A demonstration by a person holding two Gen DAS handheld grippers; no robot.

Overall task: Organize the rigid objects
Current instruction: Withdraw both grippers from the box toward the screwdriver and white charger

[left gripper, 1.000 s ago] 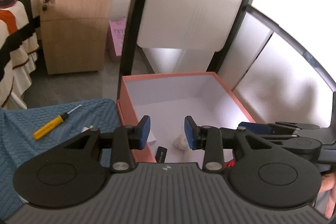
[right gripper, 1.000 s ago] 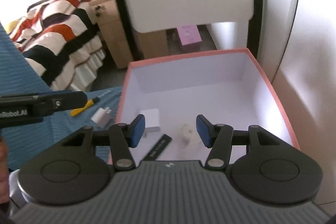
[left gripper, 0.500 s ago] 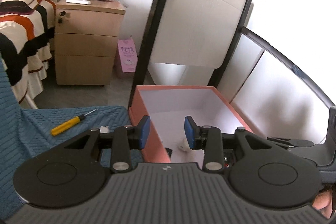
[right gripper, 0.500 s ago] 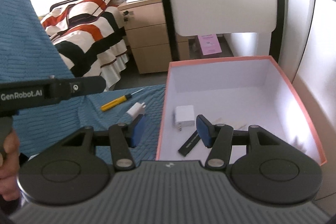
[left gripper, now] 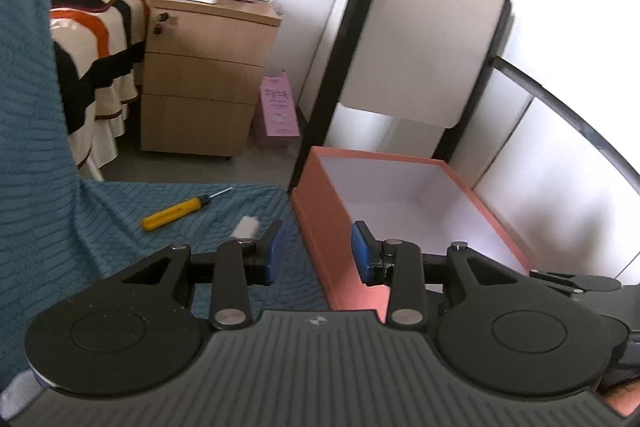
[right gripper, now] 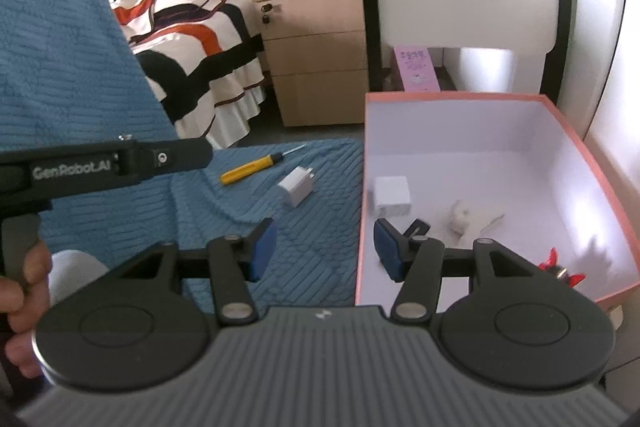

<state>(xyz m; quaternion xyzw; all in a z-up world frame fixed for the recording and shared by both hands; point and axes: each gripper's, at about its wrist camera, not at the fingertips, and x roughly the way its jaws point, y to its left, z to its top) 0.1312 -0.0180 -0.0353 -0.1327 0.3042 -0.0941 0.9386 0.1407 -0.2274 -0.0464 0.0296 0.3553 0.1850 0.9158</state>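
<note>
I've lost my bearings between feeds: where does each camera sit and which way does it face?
Left wrist: on the left tool, looking forward over the pink box wall; no hand clearly visible.
Right wrist: on the right tool, facing the box's left wall; the left hand shows, gripping its handle.
Shared: the yellow screwdriver, white charger, blue blanket.

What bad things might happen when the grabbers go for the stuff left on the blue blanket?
The white charger lies close to the box wall, so an open finger might bump the wall. The yellow screwdriver is round and thin; it may roll or slip on the soft blue blanket.
</note>
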